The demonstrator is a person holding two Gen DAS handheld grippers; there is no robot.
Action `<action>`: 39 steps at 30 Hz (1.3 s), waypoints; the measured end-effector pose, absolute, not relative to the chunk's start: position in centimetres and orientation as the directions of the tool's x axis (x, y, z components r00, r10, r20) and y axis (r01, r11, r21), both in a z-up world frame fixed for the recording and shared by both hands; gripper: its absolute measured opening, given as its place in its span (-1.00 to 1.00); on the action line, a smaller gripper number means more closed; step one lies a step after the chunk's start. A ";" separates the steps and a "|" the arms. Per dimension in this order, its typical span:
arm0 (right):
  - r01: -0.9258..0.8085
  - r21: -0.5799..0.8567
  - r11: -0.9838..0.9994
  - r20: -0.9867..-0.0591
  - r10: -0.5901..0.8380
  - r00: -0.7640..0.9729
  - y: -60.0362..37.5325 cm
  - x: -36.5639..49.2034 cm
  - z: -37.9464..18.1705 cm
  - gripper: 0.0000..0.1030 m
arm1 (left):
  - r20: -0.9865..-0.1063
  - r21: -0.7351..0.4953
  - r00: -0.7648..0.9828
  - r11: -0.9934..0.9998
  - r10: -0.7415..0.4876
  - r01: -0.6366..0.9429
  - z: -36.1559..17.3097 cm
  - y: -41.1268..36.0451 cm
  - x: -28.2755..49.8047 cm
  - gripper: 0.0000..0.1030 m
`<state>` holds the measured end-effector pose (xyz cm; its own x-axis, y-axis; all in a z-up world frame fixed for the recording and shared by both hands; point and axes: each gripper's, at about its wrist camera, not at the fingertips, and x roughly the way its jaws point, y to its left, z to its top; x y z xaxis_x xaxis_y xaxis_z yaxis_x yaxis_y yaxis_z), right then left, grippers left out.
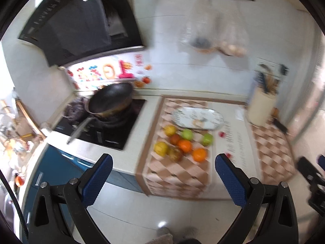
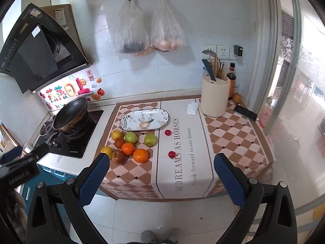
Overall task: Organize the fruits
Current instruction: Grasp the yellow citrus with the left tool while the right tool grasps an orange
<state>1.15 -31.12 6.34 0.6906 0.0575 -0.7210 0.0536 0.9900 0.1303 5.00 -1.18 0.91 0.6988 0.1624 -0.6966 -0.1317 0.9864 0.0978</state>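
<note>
We hold the left tool and the right tool above the floor in front of the counter, and both have their blue fingers spread wide with nothing between them. We take the oval plate on the checkered cloth as our landmark. The plate carries no fruit. Just in front of the plate lies a loose group of fruits: a yellow one, a green one, another green one, a dark red one, two oranges, a brownish apple and a second yellow one. Some of them touch each other. A small red fruit lies just beside the plate's right end, and another small red one lies nearer to us. Left of the plate a black wok stands on the stove. Right of the plate stands a cream utensil holder, and a phone lies beyond it.
</note>
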 end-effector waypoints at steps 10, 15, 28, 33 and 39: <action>-0.005 0.256 0.967 -0.855 0.229 0.466 -27.6 14.2 -8.0 1.00 | -0.842 0.173 0.463 0.951 0.278 -0.256 -9.1 5.3 15.0 1.00; 0.024 0.222 0.975 -0.922 0.202 0.331 -24.7 20.6 -16.3 0.96 | -0.957 0.044 0.269 0.973 0.106 -0.228 -17.1 8.5 22.1 0.97; 0.262 0.243 0.934 -0.970 0.234 0.065 -23.4 28.0 -29.0 0.94 | -0.961 -0.219 -0.104 0.935 -0.256 -0.279 -33.1 10.1 34.9 0.86; 0.311 0.265 0.913 -0.963 0.265 0.041 -23.0 29.1 -30.4 0.93 | -0.950 -0.239 -0.145 0.943 -0.276 -0.231 -34.8 8.7 36.0 0.80; 0.328 0.263 0.907 -0.961 0.276 0.007 -21.8 31.2 -32.5 0.83 | -0.952 -0.230 -0.180 0.968 -0.245 -0.104 -35.6 6.5 36.4 0.19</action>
